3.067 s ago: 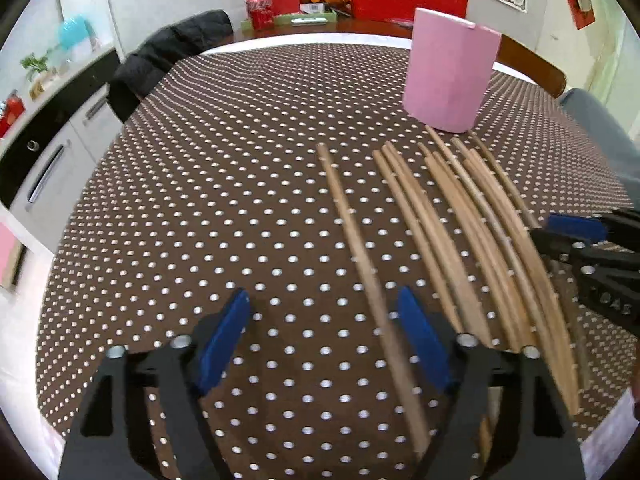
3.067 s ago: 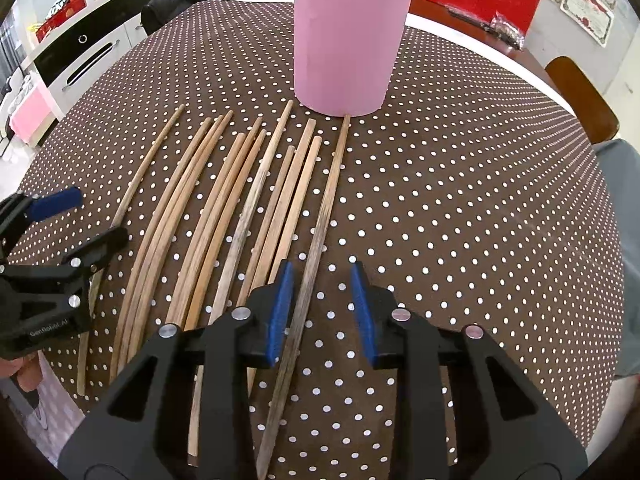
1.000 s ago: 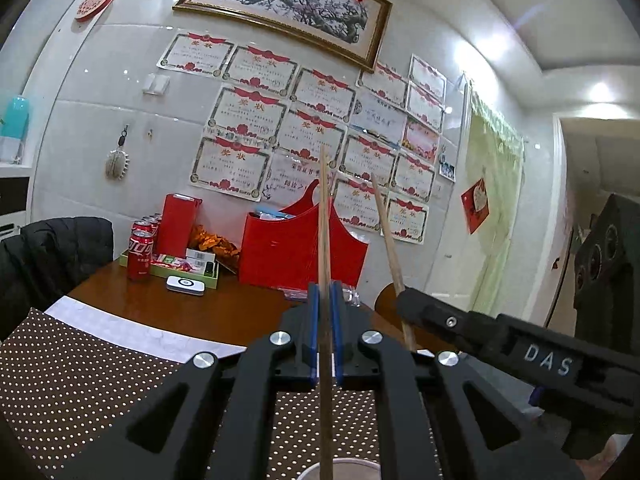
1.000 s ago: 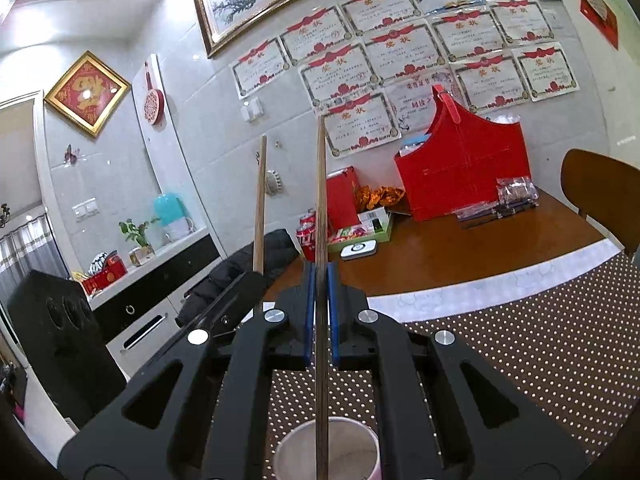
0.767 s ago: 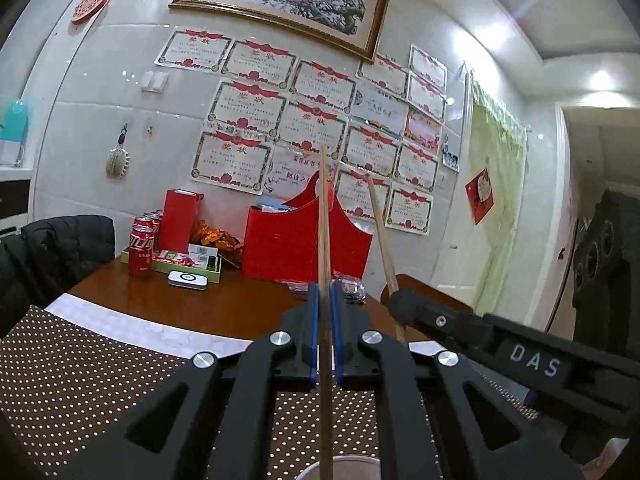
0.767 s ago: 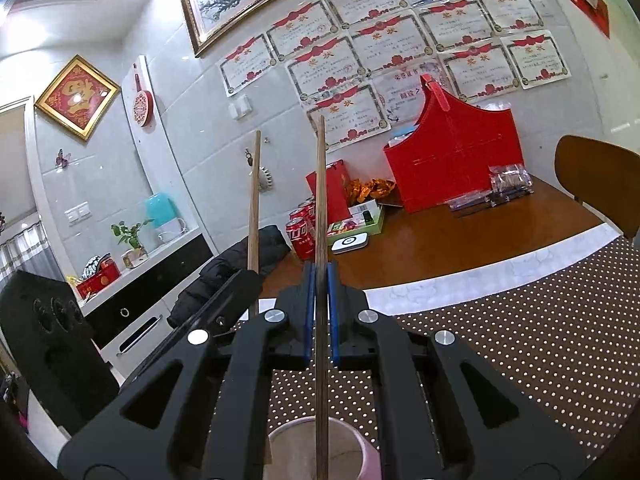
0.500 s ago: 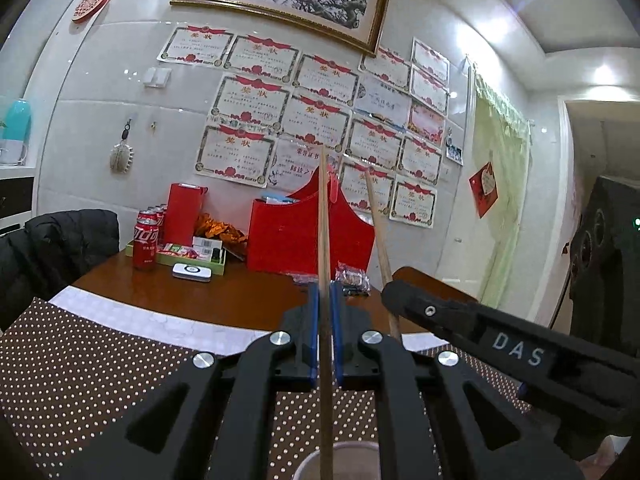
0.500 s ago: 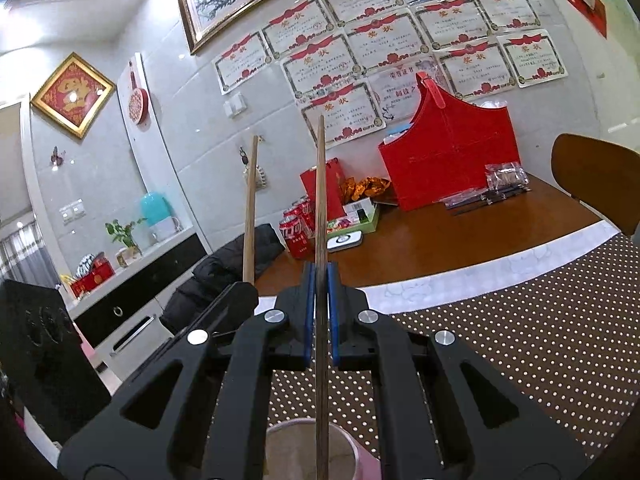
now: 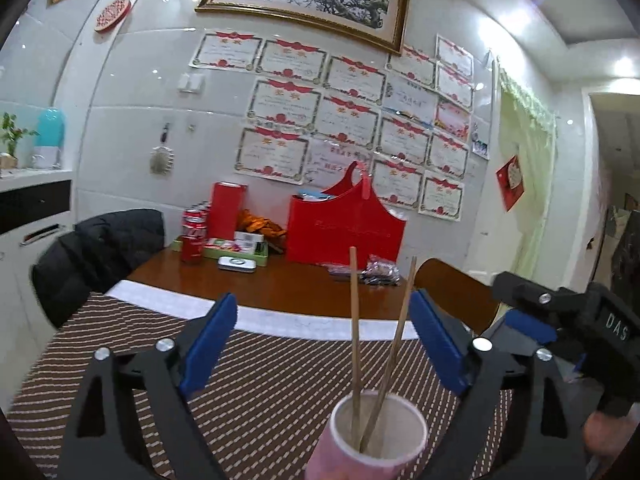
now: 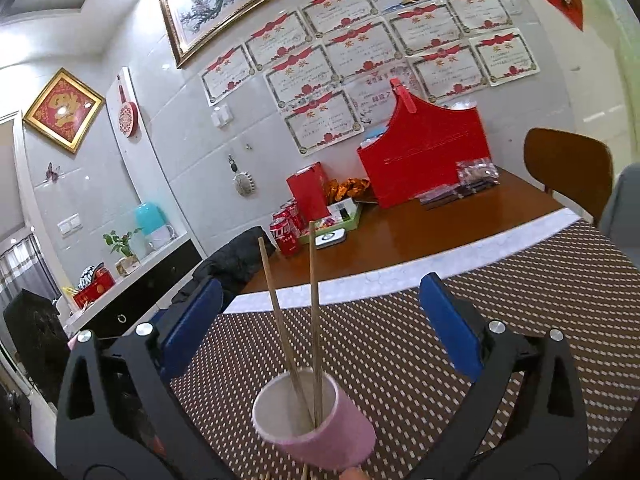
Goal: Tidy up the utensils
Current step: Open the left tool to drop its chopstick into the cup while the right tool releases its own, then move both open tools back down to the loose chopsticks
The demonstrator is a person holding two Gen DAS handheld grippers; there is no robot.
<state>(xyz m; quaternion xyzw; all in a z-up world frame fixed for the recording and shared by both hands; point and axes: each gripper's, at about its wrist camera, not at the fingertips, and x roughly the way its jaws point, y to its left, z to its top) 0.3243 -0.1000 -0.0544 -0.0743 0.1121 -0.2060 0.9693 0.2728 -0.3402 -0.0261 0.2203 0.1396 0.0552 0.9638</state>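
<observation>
Both the left gripper (image 9: 320, 344) and right gripper (image 10: 320, 326) are opening wide; two chopsticks (image 9: 354, 320) are standing free between the jaws in the pink cup (image 9: 340, 456).

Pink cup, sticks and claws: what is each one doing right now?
Pink cup: upright on the dotted tablecloth, open on top.
Two chopsticks: standing in the cup, leaning apart.
Left claw: opening, holding nothing.
Right claw: opening, holding nothing.
</observation>
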